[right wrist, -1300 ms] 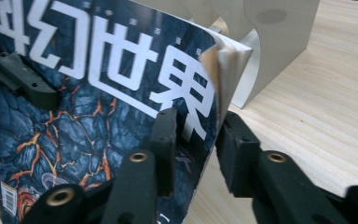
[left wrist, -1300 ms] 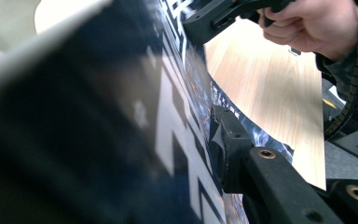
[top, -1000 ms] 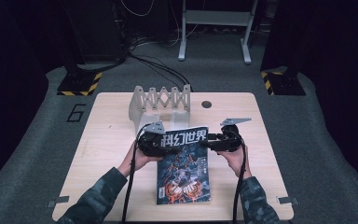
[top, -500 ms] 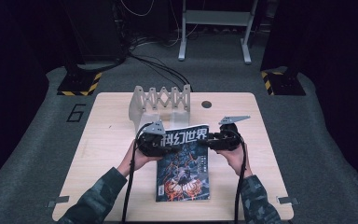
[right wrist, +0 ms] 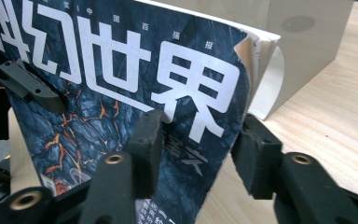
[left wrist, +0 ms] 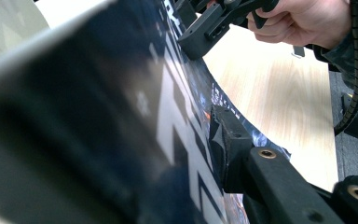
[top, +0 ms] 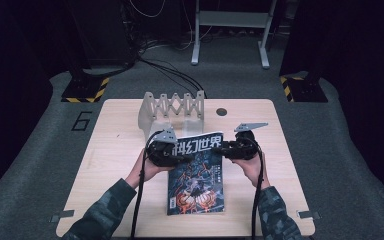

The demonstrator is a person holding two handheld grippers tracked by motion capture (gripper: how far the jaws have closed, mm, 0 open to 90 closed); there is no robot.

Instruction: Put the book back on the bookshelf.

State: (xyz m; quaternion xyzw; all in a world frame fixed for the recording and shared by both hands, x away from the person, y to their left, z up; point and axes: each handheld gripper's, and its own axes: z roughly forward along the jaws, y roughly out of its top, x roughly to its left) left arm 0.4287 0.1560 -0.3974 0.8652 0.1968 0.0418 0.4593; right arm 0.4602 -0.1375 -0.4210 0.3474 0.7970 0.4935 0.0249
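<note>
A dark-covered magazine [top: 197, 175] with large white characters lies on the table, its top end raised off the wood. My left gripper [top: 180, 156] is shut on the magazine's upper left edge; in the left gripper view one pad [left wrist: 226, 149] presses on the cover [left wrist: 177, 116]. My right gripper [right wrist: 200, 144] straddles the upper right edge of the magazine [right wrist: 121, 79]. Its jaws have just been closing, and a gap still shows between the pads and the pages. In the high view the right gripper [top: 221, 150] sits at the magazine's top right corner.
A pale accordion-style rack [top: 172, 107] stands just behind the magazine's raised end. The wooden table [top: 115, 125] has a small round hole [top: 222, 111] near its far edge. A dark floor with cables and stands surrounds the table.
Both hands stay at the magazine's top corners. The right hand has shifted only slightly, and the magazine's top end stays raised.
</note>
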